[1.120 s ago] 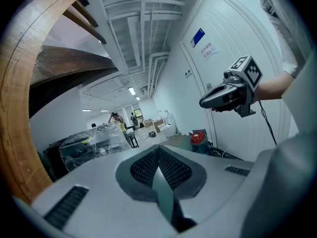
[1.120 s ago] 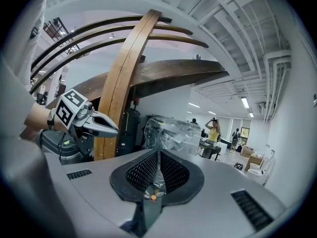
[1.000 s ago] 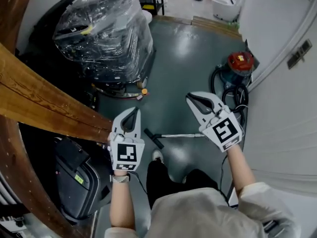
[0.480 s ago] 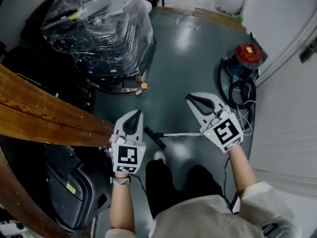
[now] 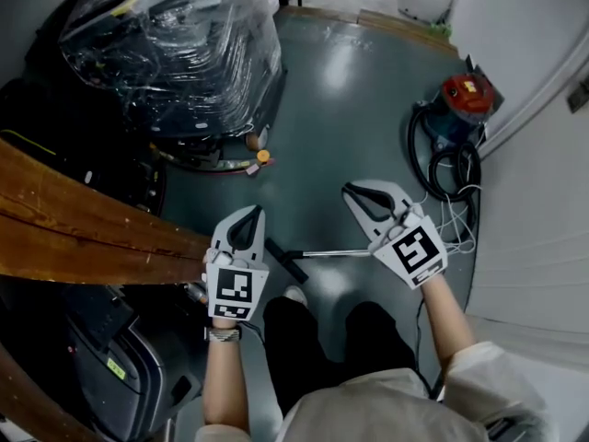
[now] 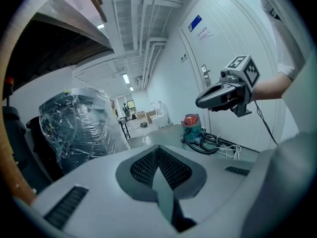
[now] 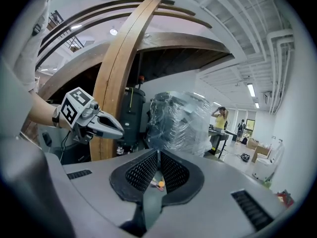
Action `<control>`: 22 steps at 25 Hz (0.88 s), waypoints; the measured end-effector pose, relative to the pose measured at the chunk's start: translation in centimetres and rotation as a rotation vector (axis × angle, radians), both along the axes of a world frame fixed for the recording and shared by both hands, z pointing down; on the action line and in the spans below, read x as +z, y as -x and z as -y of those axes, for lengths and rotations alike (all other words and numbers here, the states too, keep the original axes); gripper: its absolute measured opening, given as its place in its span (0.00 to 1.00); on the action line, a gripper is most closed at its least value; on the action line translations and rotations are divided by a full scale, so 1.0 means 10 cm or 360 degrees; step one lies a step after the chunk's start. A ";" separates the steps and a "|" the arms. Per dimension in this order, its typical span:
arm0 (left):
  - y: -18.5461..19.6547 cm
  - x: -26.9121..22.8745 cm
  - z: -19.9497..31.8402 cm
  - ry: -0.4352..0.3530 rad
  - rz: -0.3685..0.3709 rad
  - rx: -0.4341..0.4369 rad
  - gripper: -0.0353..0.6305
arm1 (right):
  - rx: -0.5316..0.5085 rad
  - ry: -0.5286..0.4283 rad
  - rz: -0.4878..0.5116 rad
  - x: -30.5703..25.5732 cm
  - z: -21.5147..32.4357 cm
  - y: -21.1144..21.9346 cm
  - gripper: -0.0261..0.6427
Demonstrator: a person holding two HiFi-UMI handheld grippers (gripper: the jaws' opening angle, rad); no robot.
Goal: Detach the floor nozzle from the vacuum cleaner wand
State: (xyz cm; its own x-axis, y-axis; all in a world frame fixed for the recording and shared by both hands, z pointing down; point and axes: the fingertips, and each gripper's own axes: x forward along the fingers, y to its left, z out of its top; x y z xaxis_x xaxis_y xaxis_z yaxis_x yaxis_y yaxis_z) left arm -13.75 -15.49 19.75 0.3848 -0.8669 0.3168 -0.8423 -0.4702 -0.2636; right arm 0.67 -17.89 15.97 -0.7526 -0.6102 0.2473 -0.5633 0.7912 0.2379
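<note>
The vacuum's thin metal wand (image 5: 339,252) lies on the grey floor with its black floor nozzle (image 5: 287,261) at the left end, just ahead of the person's shoes. My left gripper (image 5: 254,211) hovers above and left of the nozzle, shut and empty. Over the wand's right end my right gripper (image 5: 349,191) is also shut, holding nothing. In the left gripper view my left gripper (image 6: 158,148) has its jaws together, and the right gripper (image 6: 223,94) hangs at the upper right. The right gripper view shows my right gripper (image 7: 158,153) shut and the left gripper (image 7: 95,123) off to the left.
A red and teal vacuum body (image 5: 464,100) with a coiled black hose (image 5: 445,159) and white cables stands by the white wall at the right. A plastic-wrapped load (image 5: 175,40) fills the upper left. A curved wooden beam (image 5: 83,224) crosses the left side.
Both grippers have sunk toward the floor, side by side, and the view has come down with them. Their jaws have stayed shut. The wand and nozzle have not moved.
</note>
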 end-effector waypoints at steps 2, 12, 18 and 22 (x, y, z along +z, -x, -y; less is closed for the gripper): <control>0.03 0.16 0.04 0.0008 -0.0010 0.0006 0.05 | 0.0003 0.0002 0.0009 0.16 0.04 0.02 0.09; 0.16 1.37 0.22 0.0039 0.0021 0.0027 0.05 | 0.0026 -0.0040 -0.0103 1.38 0.23 0.09 0.09; 0.29 2.13 0.24 0.0087 -0.0063 -0.0036 0.05 | 0.0026 -0.0009 -0.0085 2.08 0.19 0.07 0.09; 0.30 2.51 0.24 0.0078 -0.0060 -0.0059 0.05 | 0.0046 -0.0025 -0.0080 2.43 0.19 -0.02 0.09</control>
State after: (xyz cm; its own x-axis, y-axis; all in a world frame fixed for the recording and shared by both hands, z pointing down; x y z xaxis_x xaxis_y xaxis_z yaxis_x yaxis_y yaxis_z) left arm -16.75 -17.93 44.87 0.3651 -0.8648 0.3448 -0.8684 -0.4498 -0.2088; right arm 0.91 -19.81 40.25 -0.7216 -0.6356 0.2743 -0.5730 0.7708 0.2786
